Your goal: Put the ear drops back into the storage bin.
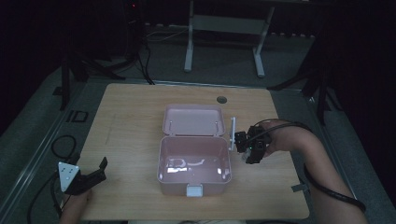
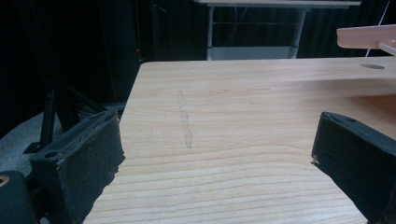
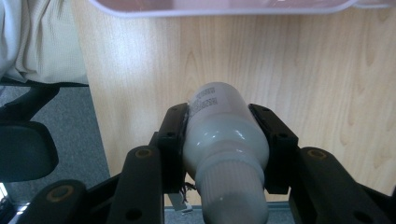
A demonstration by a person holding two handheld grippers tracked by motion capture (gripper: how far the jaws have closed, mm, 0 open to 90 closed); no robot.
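Right gripper: clamped on white bottle, held above table, just right of open pink box. Left gripper: jaws apart, nothing between, at table's near-left corner.

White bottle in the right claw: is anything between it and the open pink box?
Nothing visible. The right claw is shut on the white bottle just to the right of the pink box in the high view. The box's lid is swung back, its inside looks bare, and only wooden table lies between.
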